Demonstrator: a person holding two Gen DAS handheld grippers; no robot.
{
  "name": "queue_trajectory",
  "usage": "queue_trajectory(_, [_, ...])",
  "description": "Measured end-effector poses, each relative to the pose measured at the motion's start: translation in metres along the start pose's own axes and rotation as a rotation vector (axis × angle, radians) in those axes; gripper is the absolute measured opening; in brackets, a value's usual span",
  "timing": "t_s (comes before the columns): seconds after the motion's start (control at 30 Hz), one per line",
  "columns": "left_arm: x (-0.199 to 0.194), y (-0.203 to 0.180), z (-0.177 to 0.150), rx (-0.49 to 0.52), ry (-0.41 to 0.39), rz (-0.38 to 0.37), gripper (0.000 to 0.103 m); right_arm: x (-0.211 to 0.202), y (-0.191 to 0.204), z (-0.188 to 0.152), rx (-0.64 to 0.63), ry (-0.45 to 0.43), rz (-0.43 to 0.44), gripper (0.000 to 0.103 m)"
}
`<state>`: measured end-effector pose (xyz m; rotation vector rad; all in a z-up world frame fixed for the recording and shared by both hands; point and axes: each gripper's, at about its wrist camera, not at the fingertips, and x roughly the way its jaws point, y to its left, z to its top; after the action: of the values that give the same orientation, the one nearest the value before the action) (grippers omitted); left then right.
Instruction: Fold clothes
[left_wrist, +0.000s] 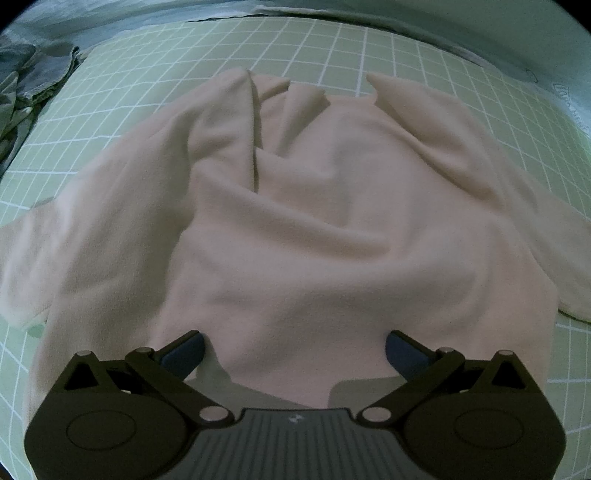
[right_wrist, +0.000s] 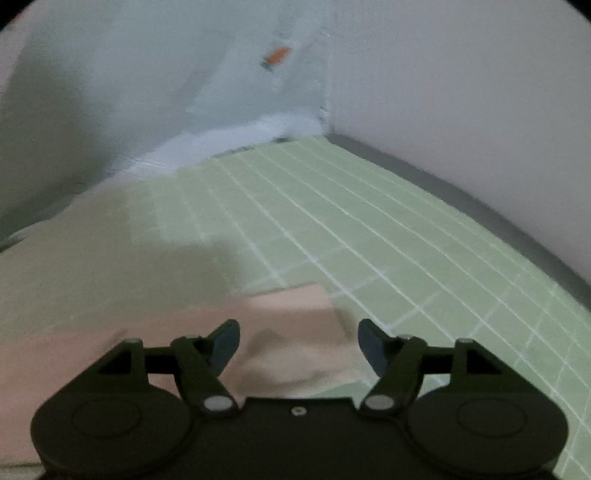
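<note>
A pale pink long-sleeved top lies rumpled and spread on the green grid mat, its sleeves running out left and right. My left gripper is open, its blue pads either side of the near edge of the top, holding nothing. In the right wrist view, which is blurred, my right gripper is open just above a corner of the same pink top, holding nothing.
A heap of grey-blue clothes lies at the mat's far left edge. The green grid mat stretches ahead of the right gripper to a white wall and a pale cloth-covered corner.
</note>
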<state>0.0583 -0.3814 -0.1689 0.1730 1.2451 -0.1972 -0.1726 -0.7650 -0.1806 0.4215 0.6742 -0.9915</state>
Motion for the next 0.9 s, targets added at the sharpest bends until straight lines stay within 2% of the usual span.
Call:
queue_trajectory(0.07, [0.0, 0.0, -0.001, -0.004, -0.002, 0.001, 0.103, 0.004, -0.008, -0.002, 0.025, 0.03, 0.017, 0.035])
queue_trajectory(0.1, [-0.001, 0.0, -0.002, -0.006, -0.003, 0.002, 0.103, 0.005, -0.01, -0.003, 0.026, 0.037, 0.022, 0.028])
queue_trajectory(0.13, [-0.001, -0.001, -0.003, -0.008, -0.002, 0.004, 0.103, 0.005, -0.01, -0.004, 0.017, 0.038, 0.025, 0.013])
queue_trajectory(0.17, [-0.001, -0.002, -0.003, -0.01, -0.002, 0.005, 0.103, 0.004, -0.011, -0.006, 0.015, 0.035, 0.028, 0.004])
queue_trajectory(0.27, [0.0, -0.002, -0.001, -0.021, 0.005, 0.002, 0.103, 0.002, -0.023, -0.011, 0.042, 0.021, 0.016, 0.004])
queue_trajectory(0.43, [0.001, -0.002, 0.002, -0.033, 0.007, 0.0, 0.103, 0.002, -0.041, -0.016, 0.062, 0.011, -0.072, 0.004])
queue_trajectory(0.6, [-0.007, 0.007, 0.004, -0.065, -0.007, -0.04, 0.103, 0.002, -0.03, -0.009, -0.064, 0.032, -0.126, 0.008])
queue_trajectory(0.63, [-0.011, 0.011, 0.004, -0.076, -0.018, -0.053, 0.103, -0.001, -0.026, -0.008, -0.087, 0.029, -0.134, 0.014])
queue_trajectory(0.73, [-0.025, 0.027, 0.003, -0.08, -0.066, -0.05, 0.103, -0.014, -0.009, -0.003, -0.115, 0.003, -0.118, 0.048])
queue_trajectory(0.8, [-0.032, 0.04, 0.008, -0.075, -0.092, -0.029, 0.103, -0.023, 0.007, -0.001, -0.137, -0.012, -0.074, 0.048])
queue_trajectory(0.9, [-0.041, 0.064, 0.015, -0.084, -0.134, -0.015, 0.103, -0.034, 0.045, -0.003, -0.208, -0.025, 0.013, 0.059])
